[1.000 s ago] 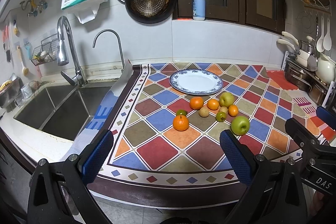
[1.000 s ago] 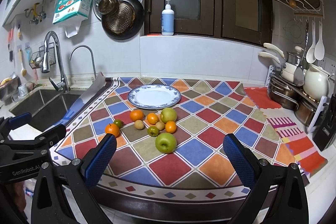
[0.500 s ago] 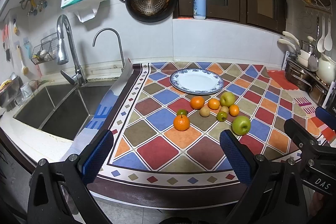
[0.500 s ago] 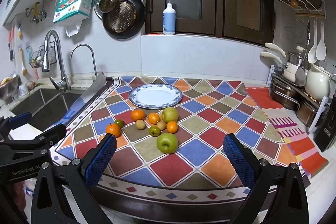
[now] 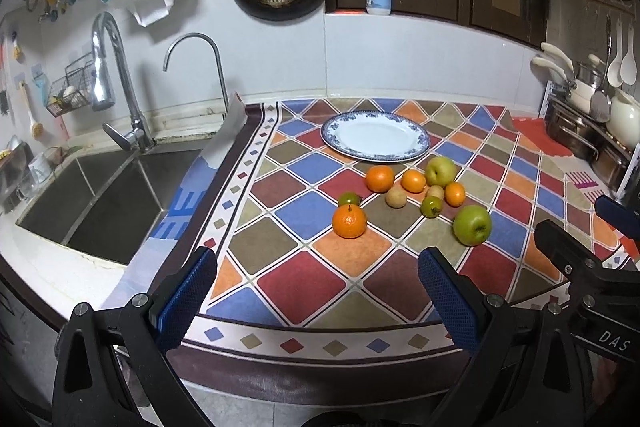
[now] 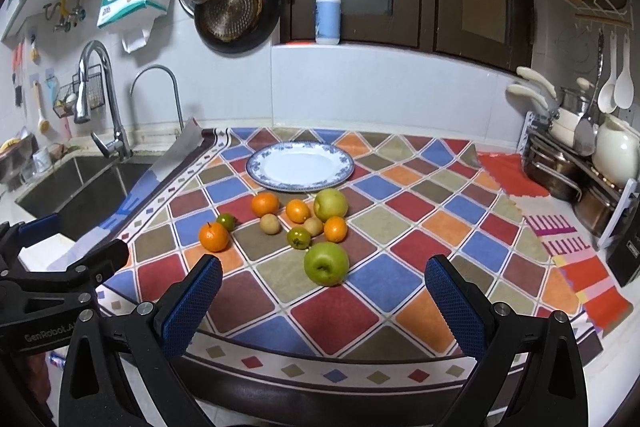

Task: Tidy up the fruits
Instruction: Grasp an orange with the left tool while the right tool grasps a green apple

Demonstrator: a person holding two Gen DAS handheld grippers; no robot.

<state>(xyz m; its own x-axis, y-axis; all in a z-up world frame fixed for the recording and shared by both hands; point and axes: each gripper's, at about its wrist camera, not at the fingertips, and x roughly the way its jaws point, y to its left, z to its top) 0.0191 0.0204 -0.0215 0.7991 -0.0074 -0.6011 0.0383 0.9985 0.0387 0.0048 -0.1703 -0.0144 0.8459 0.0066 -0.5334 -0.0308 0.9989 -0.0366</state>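
A blue-rimmed white plate (image 5: 375, 141) (image 6: 300, 166) sits empty at the back of the patterned mat. In front of it lies a cluster of fruit: a green apple (image 5: 472, 225) (image 6: 326, 263) nearest the right gripper, a yellow-green apple (image 5: 440, 171) (image 6: 330, 203), several oranges including the nearest one (image 5: 349, 221) (image 6: 214, 237), small green and tan fruits. My left gripper (image 5: 318, 301) is open and empty at the counter's front edge. My right gripper (image 6: 322, 307) is open and empty, just short of the green apple.
A steel sink (image 5: 100, 203) with taps lies left of the mat. Pots and a white jug (image 6: 616, 151) stand on a rack at the right. Pans hang on the back wall. The counter's front edge is just below both grippers.
Both grippers have moved forward toward the fruit, so the fruit and plate look nearer. Both stay open. Nothing on the mat has moved.
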